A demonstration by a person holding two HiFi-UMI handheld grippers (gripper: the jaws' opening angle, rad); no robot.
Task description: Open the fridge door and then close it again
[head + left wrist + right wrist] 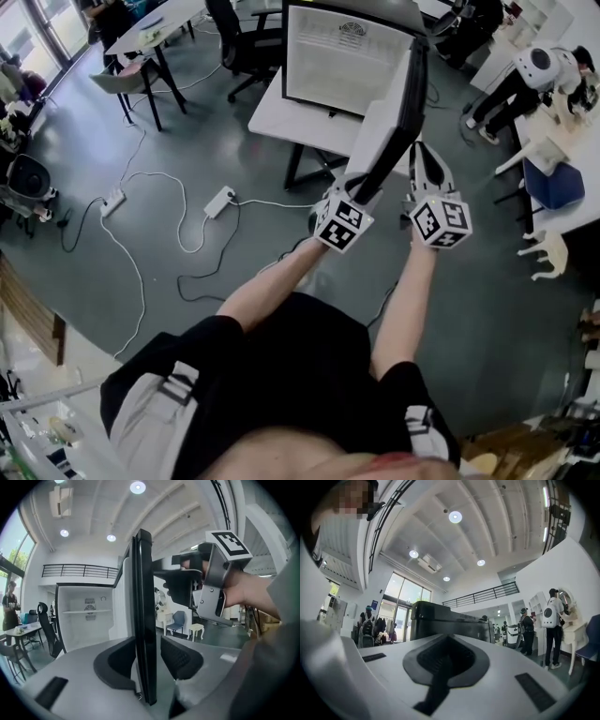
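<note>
- Black ribbed pads [180, 658] of the left gripper [147, 652] stand well apart, released. The thin dark free edge of the tall fridge door [143, 597], black outside with a white inner lining, stands between them.
- We see a clear gap between the door and the pad on its right. On the other side we cannot tell whether pad and door touch.
- We read the right gripper [448, 648] as clenched: its two dark pads meet along one line and nothing sits between them.
- Seen from the left gripper, the right gripper hangs above and to the right of the door edge, apart from the left gripper. Its closed tips reach towards the door's right-hand face, and we cannot tell whether they touch it.
- The door's long axis runs upright, from below the left gripper's jaws to well above them. It is swung out so that its narrow free edge points straight back at the left gripper.
- Beyond the left gripper, left of the door edge, lies the open white fridge cabinet [84, 620], with a shelf [86, 611] across its pale inside.
- In the head view we find both grippers side by side at the door's near edge, the left one astride it and the right one just beside it on the right.
</note>
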